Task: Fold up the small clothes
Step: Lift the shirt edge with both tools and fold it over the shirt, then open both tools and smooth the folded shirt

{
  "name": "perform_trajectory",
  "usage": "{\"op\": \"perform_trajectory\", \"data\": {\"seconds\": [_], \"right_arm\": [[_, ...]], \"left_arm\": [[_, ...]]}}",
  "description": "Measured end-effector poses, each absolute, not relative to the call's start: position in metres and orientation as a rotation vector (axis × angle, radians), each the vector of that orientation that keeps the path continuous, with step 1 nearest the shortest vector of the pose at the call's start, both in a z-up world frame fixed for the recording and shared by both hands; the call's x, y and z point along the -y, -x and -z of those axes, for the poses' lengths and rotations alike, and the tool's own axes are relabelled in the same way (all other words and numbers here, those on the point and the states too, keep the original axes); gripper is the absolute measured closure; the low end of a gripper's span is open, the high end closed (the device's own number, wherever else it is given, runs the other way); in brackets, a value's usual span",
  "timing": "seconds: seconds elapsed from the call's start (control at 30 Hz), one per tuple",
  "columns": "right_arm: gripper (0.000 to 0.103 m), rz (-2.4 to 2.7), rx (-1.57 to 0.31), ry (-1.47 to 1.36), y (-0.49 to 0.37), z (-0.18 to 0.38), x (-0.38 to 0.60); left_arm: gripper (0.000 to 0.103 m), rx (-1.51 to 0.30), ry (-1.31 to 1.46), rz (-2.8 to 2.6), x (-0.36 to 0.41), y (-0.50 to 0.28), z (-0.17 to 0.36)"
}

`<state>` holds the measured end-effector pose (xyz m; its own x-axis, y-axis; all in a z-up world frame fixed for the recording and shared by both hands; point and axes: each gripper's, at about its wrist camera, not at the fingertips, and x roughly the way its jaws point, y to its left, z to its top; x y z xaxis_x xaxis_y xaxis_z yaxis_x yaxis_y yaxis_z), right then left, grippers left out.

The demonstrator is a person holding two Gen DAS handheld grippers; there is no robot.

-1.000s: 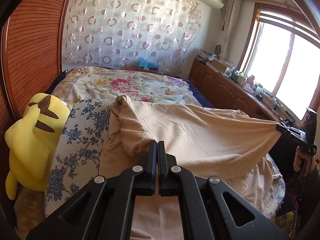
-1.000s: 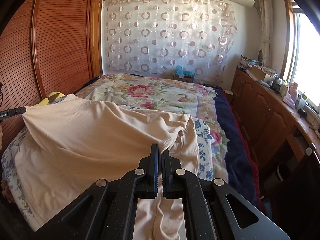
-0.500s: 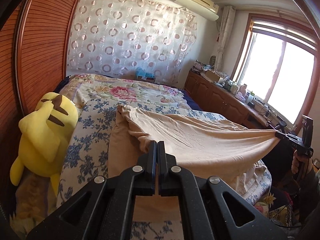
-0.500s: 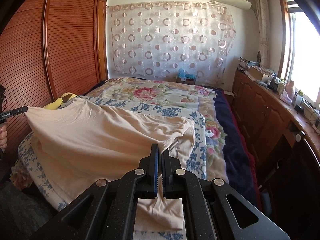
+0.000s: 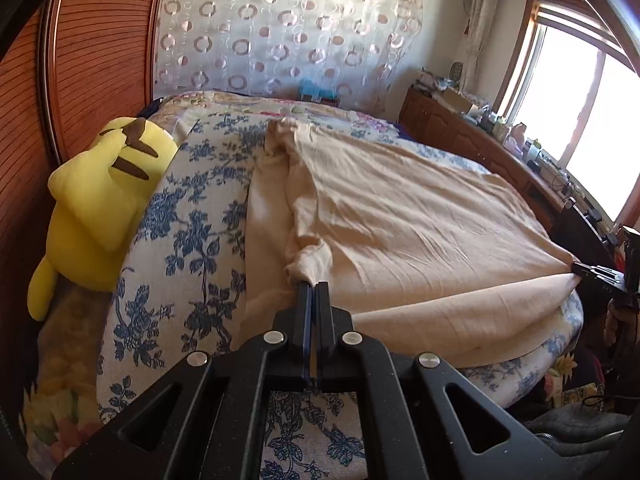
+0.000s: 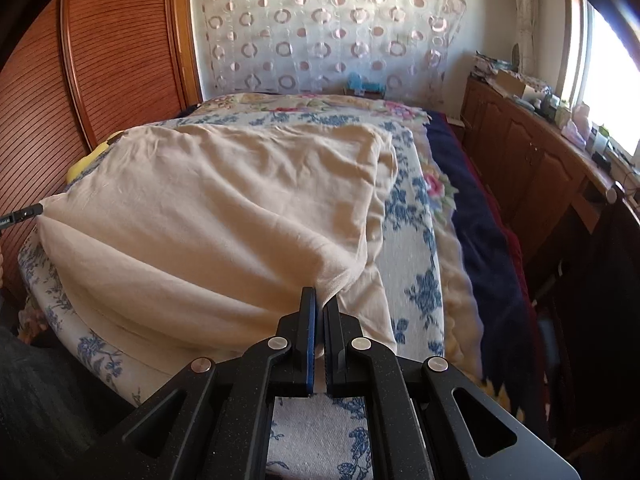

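A beige garment (image 5: 408,216) (image 6: 208,216) lies doubled over on the blue-flowered sheet (image 5: 192,220) of the bed. My left gripper (image 5: 314,286) is shut on one near corner of it, pinching a bunched edge. My right gripper (image 6: 320,294) is shut on the other near corner. Each gripper also shows in the other's view: the right gripper (image 5: 580,270) at the far right, the left gripper (image 6: 34,210) at the far left. The top layer sags low onto the layer beneath, its near edge stretched between the two grips.
A yellow plush toy (image 5: 104,200) leans by the wooden wardrobe (image 5: 80,60) left of the bed. A wooden cabinet (image 6: 528,160) with clutter runs along the window side. A flowered quilt (image 6: 312,106) and a dark blue blanket (image 6: 472,200) cover the far bed.
Both grippers have sunk toward the bed with the garment's corners. The lifted top layer has come down from a raised sheet to lie over the lower layer.
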<state>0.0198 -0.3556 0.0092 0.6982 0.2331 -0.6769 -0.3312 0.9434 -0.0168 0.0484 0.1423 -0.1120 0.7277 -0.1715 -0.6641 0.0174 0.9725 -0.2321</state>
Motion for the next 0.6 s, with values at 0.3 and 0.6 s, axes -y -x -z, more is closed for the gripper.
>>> {"op": "perform_trajectory", "data": {"seconds": [0.3, 0.6], "right_arm": [[0.083, -0.301, -0.751, 0.091, -0.024, -0.007, 0.359], [0.063, -0.255, -0.731, 0.092, 0.005, 0.001, 0.372]], "left_arm": [[0.101, -0.782, 0.196, 0.093, -0.139, -0.042, 0.125], [0.059, -0.735, 0.145, 0.099, -0.135, -0.036, 0.116]]}}
